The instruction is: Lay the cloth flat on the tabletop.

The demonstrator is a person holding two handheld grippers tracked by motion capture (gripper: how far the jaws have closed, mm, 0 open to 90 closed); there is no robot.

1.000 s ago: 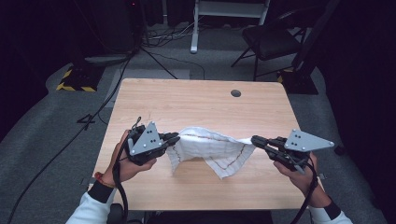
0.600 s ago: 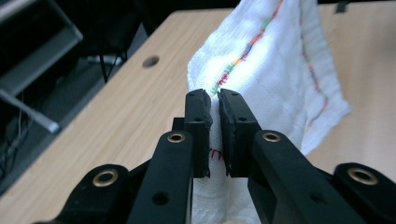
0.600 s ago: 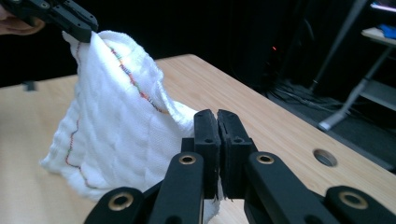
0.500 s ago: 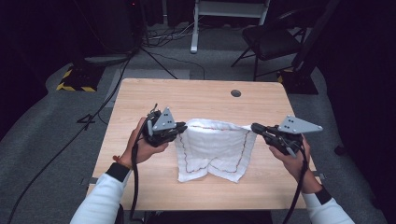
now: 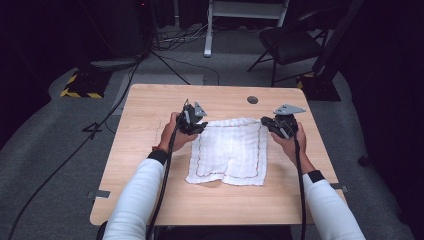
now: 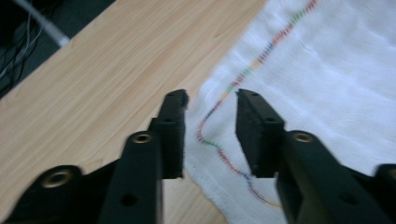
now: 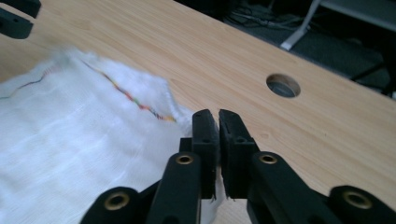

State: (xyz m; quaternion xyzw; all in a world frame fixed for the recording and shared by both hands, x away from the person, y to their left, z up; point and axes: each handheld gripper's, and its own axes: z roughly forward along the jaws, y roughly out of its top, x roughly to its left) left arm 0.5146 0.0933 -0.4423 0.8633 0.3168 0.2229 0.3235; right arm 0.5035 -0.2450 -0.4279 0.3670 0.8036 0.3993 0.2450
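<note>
A white cloth (image 5: 230,150) with a multicoloured stitched border lies spread flat at the middle of the wooden table (image 5: 150,115), its near edge a little rumpled. The left claw (image 5: 192,125) sits at the cloth's ten o'clock corner, jaws parted (a clear gap shows between them in the left gripper view), straddling the stitched edge (image 6: 219,100) without pinching it. The right claw (image 5: 272,125) is at the two o'clock corner; its jaws are pressed nearly together on the cloth's corner (image 7: 187,116), the fabric caught between them. A round cable hole (image 5: 252,100) sits in the table at twelve o'clock, just beyond the cloth.
</note>
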